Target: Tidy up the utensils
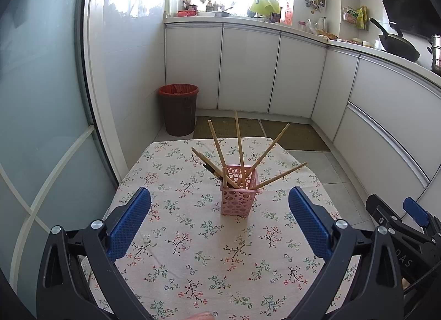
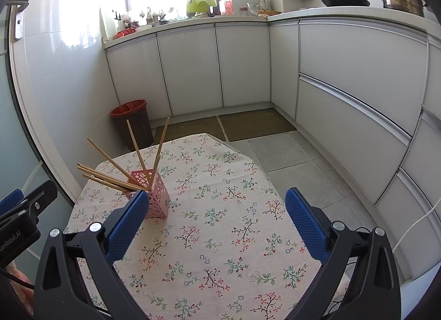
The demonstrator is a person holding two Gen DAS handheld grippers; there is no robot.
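Left gripper, jaws spread wide and empty, faces the flowered tablecloth, where a pink perforated holder stands upright dead ahead. The right gripper, equally open and empty, has the holder off to its left, so the left looks nearer. Chopsticks fan upward and outward from the holder.

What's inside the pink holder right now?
The pink holder holds several wooden chopsticks fanned outward, plus one dark-tipped piece I cannot identify. Its walls hide their lower ends and the bottom.
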